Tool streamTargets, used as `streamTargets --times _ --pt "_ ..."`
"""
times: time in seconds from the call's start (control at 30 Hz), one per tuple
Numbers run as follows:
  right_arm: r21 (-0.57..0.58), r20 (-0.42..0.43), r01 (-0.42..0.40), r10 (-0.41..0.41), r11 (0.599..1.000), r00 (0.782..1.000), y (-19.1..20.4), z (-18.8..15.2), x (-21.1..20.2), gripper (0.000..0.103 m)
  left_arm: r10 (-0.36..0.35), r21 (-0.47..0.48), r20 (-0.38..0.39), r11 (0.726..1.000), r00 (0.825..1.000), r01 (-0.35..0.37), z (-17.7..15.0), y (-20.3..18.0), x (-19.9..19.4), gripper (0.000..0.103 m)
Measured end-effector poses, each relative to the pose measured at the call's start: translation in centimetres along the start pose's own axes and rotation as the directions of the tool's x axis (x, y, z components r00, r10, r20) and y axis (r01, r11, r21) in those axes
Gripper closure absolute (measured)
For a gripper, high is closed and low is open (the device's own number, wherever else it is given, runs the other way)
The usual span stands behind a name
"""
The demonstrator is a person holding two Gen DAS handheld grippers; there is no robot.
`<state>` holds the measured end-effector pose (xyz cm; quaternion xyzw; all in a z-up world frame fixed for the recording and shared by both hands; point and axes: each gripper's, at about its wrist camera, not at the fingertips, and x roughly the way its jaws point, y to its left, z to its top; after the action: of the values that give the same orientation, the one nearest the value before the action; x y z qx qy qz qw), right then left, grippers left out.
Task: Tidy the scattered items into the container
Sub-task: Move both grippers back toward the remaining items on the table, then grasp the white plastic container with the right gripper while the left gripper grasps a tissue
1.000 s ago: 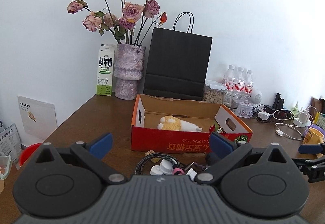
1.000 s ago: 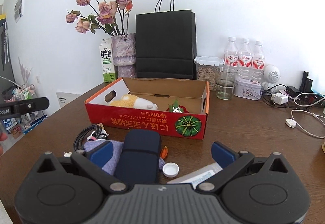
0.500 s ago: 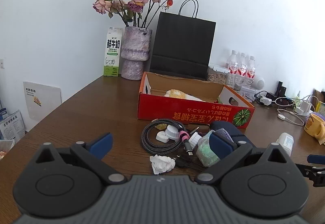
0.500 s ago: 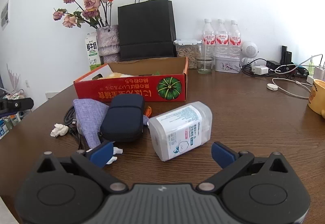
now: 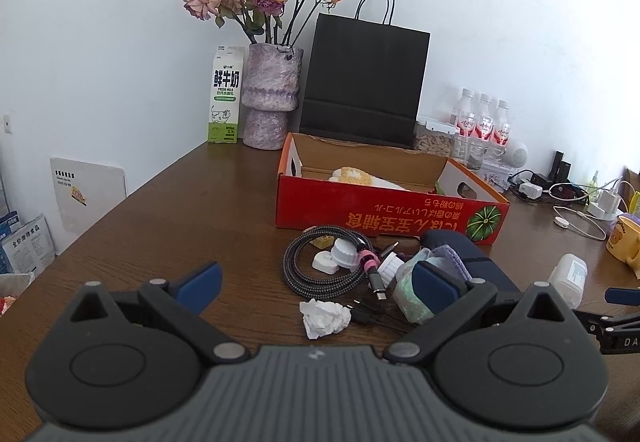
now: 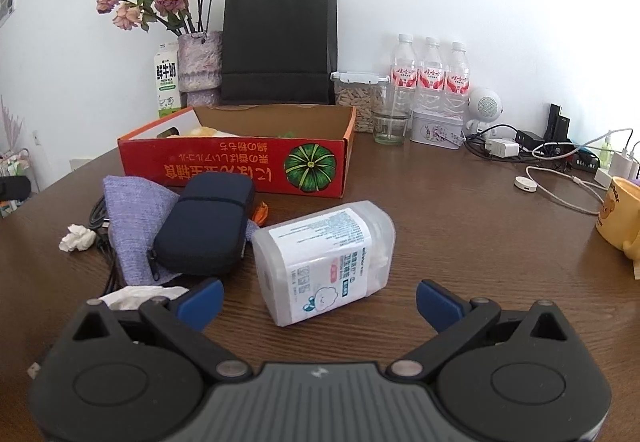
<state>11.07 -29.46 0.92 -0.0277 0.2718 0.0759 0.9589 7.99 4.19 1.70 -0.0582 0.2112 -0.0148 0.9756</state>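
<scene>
Both hand-held grippers stand with jaws spread wide, gripping nothing: the left hand-held gripper [image 5: 316, 288] low over bare worktop [image 5: 172, 226], the right hand-held gripper [image 6: 318, 300] just short of a clear cotton-swab box [image 6: 324, 260] lying on its side. The red cardboard box [image 6: 236, 167] sits open-topped behind the clutter, a plush toy [image 5: 354, 176] inside. Before its front wall lie a coiled cable [image 5: 316, 274], navy zip case [image 6: 206, 228], purple cloth [image 6: 130, 217] and crumpled tissue [image 5: 325, 318]; open wood lies left of them
</scene>
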Motion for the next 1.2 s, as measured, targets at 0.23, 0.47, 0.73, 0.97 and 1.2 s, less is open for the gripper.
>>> streamTargets --times 0.23,0.47,0.73,0.97,1.2 --pt "-0.053 -0.031 -0.001 -0.001 0.999 1.0 -1.2 1.1 3.3 0.0 0.002 0.001 -0.049 1.0 0.999 -0.002 -0.4 -0.2 0.7 0.0" --pt "-0.051 -0.04 -0.058 0.056 0.997 0.998 -1.4 1.7 4.9 0.0 -0.042 0.031 -0.093 0.998 0.995 0.045 -0.8 -1.8 1.6 0.0" --pt "-0.031 -0.005 -0.063 0.063 0.998 0.998 -1.0 1.4 4.2 0.016 0.005 0.041 -0.145 0.999 0.989 0.001 -1.2 -1.7 3.4 0.0" --pt "0.012 0.014 0.006 -0.006 1.0 1.0 -0.3 1.2 4.2 0.016 0.075 0.077 -0.187 0.995 0.98 -0.061 -1.5 -1.2 5.6 0.0" --pt "0.043 0.014 0.039 -0.04 0.998 0.999 0.2 1.4 4.5 0.016 0.093 0.108 -0.217 0.992 0.972 -0.07 -1.7 -1.3 7.5 0.013"
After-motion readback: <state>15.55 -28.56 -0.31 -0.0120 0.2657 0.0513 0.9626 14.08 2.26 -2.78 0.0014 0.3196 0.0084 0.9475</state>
